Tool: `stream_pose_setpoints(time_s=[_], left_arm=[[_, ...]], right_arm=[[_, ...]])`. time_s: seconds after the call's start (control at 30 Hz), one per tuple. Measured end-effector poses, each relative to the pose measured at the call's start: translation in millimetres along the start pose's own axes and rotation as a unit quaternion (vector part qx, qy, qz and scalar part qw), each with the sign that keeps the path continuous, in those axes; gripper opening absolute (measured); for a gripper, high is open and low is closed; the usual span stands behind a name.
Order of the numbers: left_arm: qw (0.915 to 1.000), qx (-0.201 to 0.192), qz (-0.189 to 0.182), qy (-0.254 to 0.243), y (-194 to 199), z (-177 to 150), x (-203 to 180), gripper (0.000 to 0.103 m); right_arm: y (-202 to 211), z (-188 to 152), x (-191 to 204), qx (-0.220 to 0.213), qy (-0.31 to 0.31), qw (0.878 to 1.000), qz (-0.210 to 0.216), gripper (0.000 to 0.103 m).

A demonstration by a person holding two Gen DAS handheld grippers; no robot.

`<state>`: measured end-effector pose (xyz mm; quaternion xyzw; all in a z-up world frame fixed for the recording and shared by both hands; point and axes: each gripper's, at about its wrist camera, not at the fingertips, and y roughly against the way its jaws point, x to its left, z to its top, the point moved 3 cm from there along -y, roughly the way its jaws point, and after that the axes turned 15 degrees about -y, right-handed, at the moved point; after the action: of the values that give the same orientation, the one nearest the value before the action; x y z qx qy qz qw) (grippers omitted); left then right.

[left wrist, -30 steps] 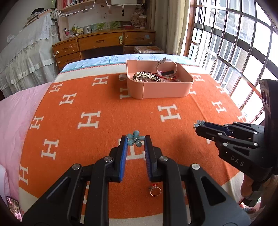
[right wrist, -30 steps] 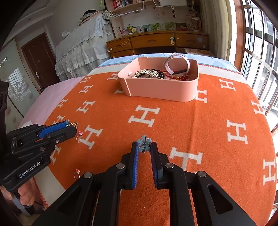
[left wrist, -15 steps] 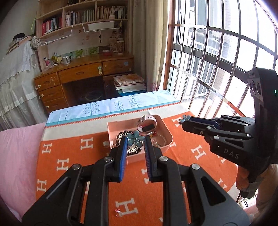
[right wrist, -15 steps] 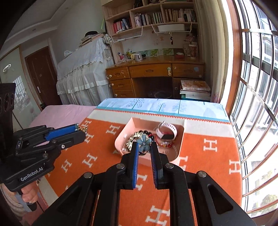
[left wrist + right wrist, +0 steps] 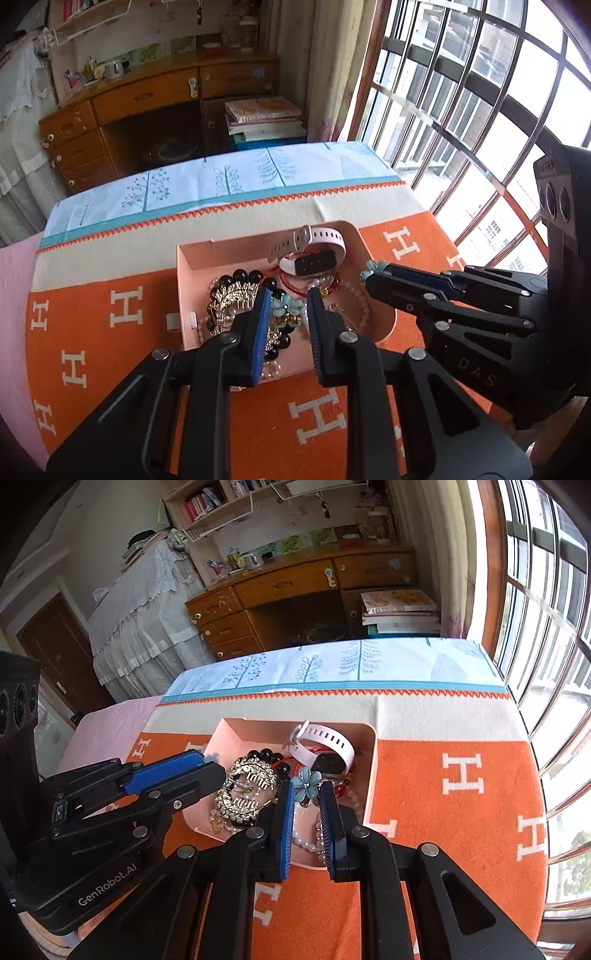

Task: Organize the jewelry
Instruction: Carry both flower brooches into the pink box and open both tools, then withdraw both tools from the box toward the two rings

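The pink tray (image 5: pixel 236 246) (image 5: pixel 371 771) sits on the orange blanket and holds a white watch (image 5: pixel 321 236) (image 5: pixel 325 738), black beads, a gold comb (image 5: pixel 245 786) and pearls. My left gripper (image 5: pixel 288 301) hovers over the tray, shut on a small blue flower earring (image 5: pixel 286 305). The right gripper (image 5: pixel 306 792) hangs beside it over the tray, shut on a matching blue flower earring (image 5: pixel 306 780). Each gripper also shows in the other's view, the right gripper (image 5: pixel 373 275) and the left gripper (image 5: pixel 218 770), with a flower at the tip.
The orange blanket (image 5: pixel 122 354) with white H letters covers the bed, with a pale blue sheet (image 5: pixel 221 181) beyond it. A barred window (image 5: pixel 480 110) runs along the right. A wooden desk (image 5: pixel 295 587) and stacked books (image 5: pixel 399 613) stand behind the bed.
Both grippers have travelled forward from the near part of the blanket to above the pink tray, each still holding its blue flower. The loose rings on the blanket have dropped out of view.
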<state>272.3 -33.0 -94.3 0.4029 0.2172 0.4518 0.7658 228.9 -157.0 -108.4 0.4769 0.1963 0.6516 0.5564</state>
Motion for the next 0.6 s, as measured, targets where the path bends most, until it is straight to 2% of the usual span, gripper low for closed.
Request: stream_pose_setpoints(time_s=[0.07, 0.13, 0.17, 0.2, 0.3, 0.5, 0.6], left_arm=[[0.9999, 0.011, -0.002, 0.001, -8.2, -6.1, 1.3, 0.024], [0.9999, 0.010, -0.003, 0.000, -9.7, -13.0, 2.5, 0.040], [1.0000, 0.008, 0.000, 0.001, -8.4, -15.3, 2.2, 0.051], [1.0000, 0.004, 0.001, 0.003, -6.1, -17.5, 2.8, 0.056], [0.9999, 0.001, 0.005, 0.015, 4.5, -25.4, 4.3, 0.056], [0.9987, -0.019, 0.040, 0.025, 35.8, -43.9, 0.1, 0.056], [0.9979, -0.028, 0.052, 0.026, 52.6, -55.8, -3.7, 0.056]], right_arm=[[-9.6, -3.6, -7.0, 0.007, -0.009, 1.000, -0.004, 0.014], [-16.6, -7.5, -13.9, 0.011, -0.014, 1.000, 0.003, 0.015], [-17.4, -8.9, -15.5, 0.011, -0.015, 1.000, 0.006, 0.015], [-17.5, -10.3, -16.3, 0.009, -0.014, 1.000, 0.006, 0.016], [-15.4, -15.8, -16.1, 0.000, -0.012, 1.000, 0.007, 0.019], [3.5, -34.9, -4.9, -0.015, 0.001, 1.000, 0.021, 0.019], [13.6, -50.9, 0.5, -0.015, 0.002, 0.999, 0.030, 0.026]])
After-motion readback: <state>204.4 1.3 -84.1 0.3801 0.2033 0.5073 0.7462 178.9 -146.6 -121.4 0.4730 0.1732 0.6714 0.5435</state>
